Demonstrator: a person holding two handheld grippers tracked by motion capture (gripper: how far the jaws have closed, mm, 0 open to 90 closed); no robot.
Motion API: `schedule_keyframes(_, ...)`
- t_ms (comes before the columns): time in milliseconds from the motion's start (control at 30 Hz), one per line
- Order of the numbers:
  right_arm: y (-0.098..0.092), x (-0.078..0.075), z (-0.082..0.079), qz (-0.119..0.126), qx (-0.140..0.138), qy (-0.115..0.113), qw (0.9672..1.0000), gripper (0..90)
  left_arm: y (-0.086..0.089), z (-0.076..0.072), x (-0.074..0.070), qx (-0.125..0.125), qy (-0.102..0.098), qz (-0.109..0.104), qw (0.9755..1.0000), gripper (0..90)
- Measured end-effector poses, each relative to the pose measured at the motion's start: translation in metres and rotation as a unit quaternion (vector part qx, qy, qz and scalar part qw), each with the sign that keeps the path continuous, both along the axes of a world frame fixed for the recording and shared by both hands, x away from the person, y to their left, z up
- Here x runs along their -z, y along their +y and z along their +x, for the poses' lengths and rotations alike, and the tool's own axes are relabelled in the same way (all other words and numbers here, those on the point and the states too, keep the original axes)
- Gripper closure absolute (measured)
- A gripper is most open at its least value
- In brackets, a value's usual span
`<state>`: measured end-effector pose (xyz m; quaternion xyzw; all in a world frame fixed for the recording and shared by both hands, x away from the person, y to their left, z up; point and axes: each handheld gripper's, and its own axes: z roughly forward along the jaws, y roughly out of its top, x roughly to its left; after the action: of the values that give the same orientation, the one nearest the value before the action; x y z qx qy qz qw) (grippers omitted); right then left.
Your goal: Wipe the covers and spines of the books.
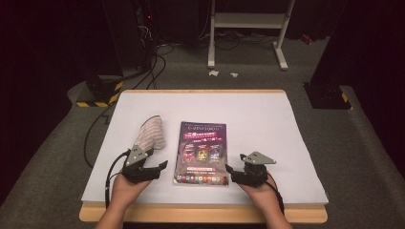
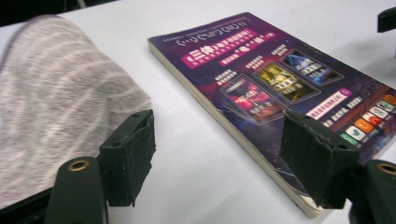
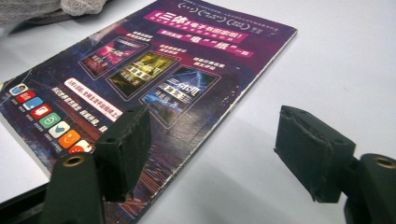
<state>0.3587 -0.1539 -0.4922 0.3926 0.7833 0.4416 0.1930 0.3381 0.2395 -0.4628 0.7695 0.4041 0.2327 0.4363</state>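
Hard to read much on that book (image 1: 201, 152): the print on its purple cover is too small from the high view, and in both gripper views the lettering blurs out. In the left gripper view its near corner slips behind the right-hand jaw, and in the right gripper view the left-hand jaw covers part of its near edge. The striped grey cloth (image 1: 151, 133) is cut off at the left edge of the left gripper view, so its full shape is only seen from above, lying just left of the book on the white table cover (image 1: 286, 143).

Now the hands. The left hand (image 1: 125, 188) comes up from the bottom edge, wrist low, the left gripper (image 1: 157, 169) tipped toward the book's lower left corner, grey plate on top. Its jaws stand wide apart, nothing between them but bare table and the book's edge. The right hand (image 1: 261, 195) mirrors it, the right gripper (image 1: 232, 172) aimed at the book's lower right corner, just beside it. Jaws spread wide here too, gripping nothing; the book's right edge lies on the table between them, untouched. The book lies flat, centre of the table, between the two tools.
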Motion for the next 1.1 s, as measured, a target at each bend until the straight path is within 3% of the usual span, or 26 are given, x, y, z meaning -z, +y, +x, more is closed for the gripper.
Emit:
schedule_keyframes(367, -0.004, 0.000, 0.002, -0.013, 0.012, 0.002, 0.9998, 24.6, 0.028, 0.003, -0.010, -0.049, -0.014, -0.008, 0.9987, 25.0)
schedule_keyframes(500, -0.005, -0.001, 0.002, -0.018, 0.017, 0.004, 0.9997, 23.6, 0.034, 0.010, -0.012, -0.067, -0.015, -0.011, 0.9976, 23.9)
schedule_keyframes(633, -0.008, -0.002, 0.003, -0.018, 0.022, 0.006, 0.9996, 23.2, 0.038, 0.026, -0.006, -0.080, 0.004, -0.031, 0.9963, 23.7)
schedule_keyframes(733, -0.009, -0.002, 0.003, -0.019, 0.024, 0.007, 0.9995, 23.2, 0.040, 0.044, -0.003, -0.082, 0.027, -0.016, 0.9962, 23.4)
schedule_keyframes(800, -0.009, -0.002, 0.003, -0.021, 0.022, 0.008, 0.9995, 23.3, 0.042, 0.053, -0.003, -0.075, 0.036, -0.024, 0.9962, 20.6)
schedule_keyframes(867, -0.008, -0.002, 0.003, -0.023, 0.022, 0.010, 0.9995, 23.3, 0.042, 0.062, -0.004, -0.074, 0.039, -0.009, 0.9965, 20.2)
schedule_keyframes(933, -0.008, -0.002, 0.003, -0.024, 0.021, 0.009, 0.9994, 23.3, 0.043, 0.068, -0.005, -0.077, 0.033, -0.009, 0.9965, 20.2)
schedule_keyframes(1100, -0.008, -0.001, 0.003, -0.025, 0.021, 0.010, 0.9994, 23.2, 0.041, 0.081, 0.000, -0.083, 0.050, -0.002, 0.9953, 19.8)
